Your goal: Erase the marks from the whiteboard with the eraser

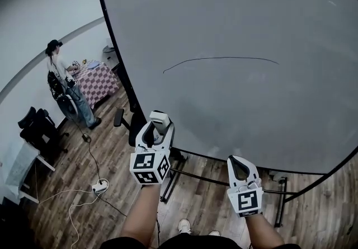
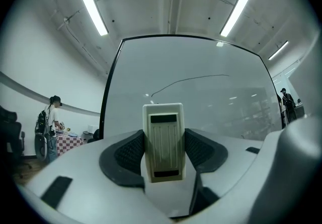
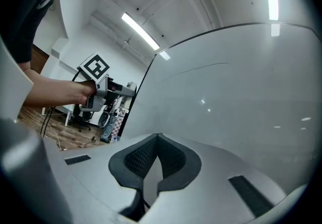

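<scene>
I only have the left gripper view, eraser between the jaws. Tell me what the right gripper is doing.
Observer: The right gripper is shut and empty.
Operator: Give its position.
Observer: In the head view, low, its tip at the whiteboard's bottom edge, right of the left gripper with the eraser.
Operator: Report the floor.
Observer: A white socket block with cables lies on the wooden floor, at far left.
</scene>
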Tool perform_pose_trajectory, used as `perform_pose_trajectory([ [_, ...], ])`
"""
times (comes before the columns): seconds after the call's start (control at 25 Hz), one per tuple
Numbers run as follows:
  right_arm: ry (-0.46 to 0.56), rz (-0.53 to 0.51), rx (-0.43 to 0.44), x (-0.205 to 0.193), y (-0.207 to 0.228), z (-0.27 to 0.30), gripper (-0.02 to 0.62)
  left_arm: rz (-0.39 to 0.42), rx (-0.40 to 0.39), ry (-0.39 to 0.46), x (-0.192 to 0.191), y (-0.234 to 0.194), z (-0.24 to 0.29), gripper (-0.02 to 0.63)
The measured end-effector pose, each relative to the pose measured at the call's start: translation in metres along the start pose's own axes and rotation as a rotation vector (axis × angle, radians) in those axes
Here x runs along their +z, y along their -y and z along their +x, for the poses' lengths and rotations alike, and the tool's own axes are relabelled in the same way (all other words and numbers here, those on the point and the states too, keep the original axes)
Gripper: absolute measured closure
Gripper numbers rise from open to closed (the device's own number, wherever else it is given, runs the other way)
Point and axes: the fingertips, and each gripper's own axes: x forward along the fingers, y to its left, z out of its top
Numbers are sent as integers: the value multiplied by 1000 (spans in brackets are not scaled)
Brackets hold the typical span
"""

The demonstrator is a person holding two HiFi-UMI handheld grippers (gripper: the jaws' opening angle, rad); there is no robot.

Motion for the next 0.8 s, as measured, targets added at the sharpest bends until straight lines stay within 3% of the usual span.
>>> perform_pose_trajectory([
  [0.44,29,-41,-45,19,8,38,577,14,24,72,74,-41,78,344],
  [0.64,31,-99,-36,29,8,48,577,-9,31,88,93,-56,101,344],
  [0.8,31,-76,-43,31,8,53,577,-18,32,89,97,-61,112,344],
])
